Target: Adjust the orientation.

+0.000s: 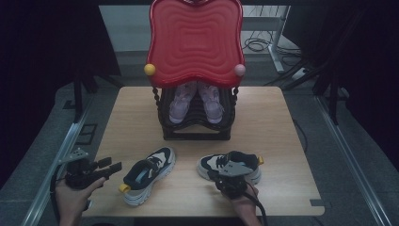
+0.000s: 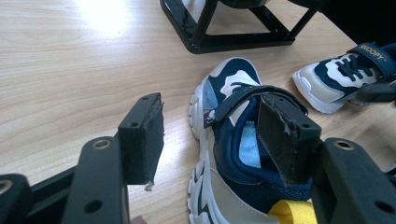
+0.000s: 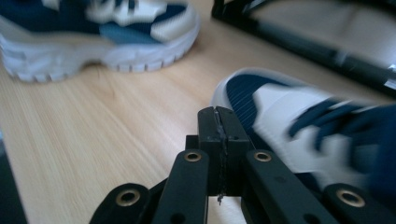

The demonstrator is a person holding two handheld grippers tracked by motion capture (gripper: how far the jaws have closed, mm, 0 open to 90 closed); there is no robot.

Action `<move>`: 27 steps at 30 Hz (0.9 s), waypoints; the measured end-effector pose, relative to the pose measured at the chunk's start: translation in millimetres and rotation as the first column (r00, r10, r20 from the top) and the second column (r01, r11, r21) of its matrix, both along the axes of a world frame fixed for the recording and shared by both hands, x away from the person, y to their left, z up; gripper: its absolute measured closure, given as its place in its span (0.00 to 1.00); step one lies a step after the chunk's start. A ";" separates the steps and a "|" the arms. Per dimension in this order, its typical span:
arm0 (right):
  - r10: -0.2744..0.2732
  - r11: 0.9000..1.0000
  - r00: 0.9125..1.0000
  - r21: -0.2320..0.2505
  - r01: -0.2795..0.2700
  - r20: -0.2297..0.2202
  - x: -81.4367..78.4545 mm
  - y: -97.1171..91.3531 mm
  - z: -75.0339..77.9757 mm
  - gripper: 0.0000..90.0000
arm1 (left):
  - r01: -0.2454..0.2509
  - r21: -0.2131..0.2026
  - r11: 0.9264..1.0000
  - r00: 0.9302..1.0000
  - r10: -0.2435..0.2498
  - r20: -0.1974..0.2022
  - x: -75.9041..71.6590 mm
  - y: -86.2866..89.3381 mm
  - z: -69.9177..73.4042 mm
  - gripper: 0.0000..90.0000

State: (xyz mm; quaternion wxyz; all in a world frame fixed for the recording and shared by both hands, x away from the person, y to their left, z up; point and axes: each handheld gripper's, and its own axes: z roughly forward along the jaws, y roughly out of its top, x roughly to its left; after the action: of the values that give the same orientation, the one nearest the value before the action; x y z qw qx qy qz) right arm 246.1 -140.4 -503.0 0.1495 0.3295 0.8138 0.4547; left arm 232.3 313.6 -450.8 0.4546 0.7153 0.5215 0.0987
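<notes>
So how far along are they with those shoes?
One pink pair already sits in the black rack. Two navy-and-white sneakers are on the table: the left hand-held gripper is open beside the left sneaker, and the right hand-held gripper, jaws shut, is at the right sneaker. Both look left to shelve.

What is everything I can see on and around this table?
Navy-and-white sneakers: two, on the near half of the table; left sneaker with a yellow heel loop, right sneaker beside it.
Pink shoes: two, pale pink, inside the black rack.
Rack: one, black, at the table's middle.
Red panel: one, wavy, upright above the rack, a yellow and a pink ball at its lower corners.
Table: one, light wood.
Left hand-held gripper: black, open, left of the left sneaker.
Right hand-held gripper: black, shut, empty, by the right sneaker.
</notes>
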 end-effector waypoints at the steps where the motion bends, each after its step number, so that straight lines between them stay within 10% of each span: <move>1: -0.008 1.000 1.000 0.019 0.008 0.012 -0.5 -4.3 5.6 1.00 | 0.001 0.002 1.000 1.000 -0.001 -0.004 0.3 -0.5 -0.2 0.46; 11: -0.137 0.984 0.978 0.137 0.115 0.157 3.6 -64.3 57.9 1.00 | 0.011 0.005 1.000 1.000 -0.011 -0.013 2.8 -3.9 -3.4 0.46; 19: -0.260 0.945 0.955 0.242 0.221 0.143 14.1 -116.9 66.7 1.00 | 0.017 0.001 1.000 1.000 -0.017 -0.016 3.5 -4.7 -4.6 0.45; 27: -0.309 0.932 0.946 0.229 0.281 0.101 29.2 -148.3 53.8 1.00 | 0.024 -0.002 1.000 0.999 -0.024 -0.024 6.0 -5.6 -8.0 0.45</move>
State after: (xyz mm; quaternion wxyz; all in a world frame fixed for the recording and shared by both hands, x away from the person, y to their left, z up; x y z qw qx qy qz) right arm 275.3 -288.7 -449.2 0.2350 0.4306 0.6901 0.5321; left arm 238.2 308.0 -458.9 0.4499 0.7224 0.5183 0.0842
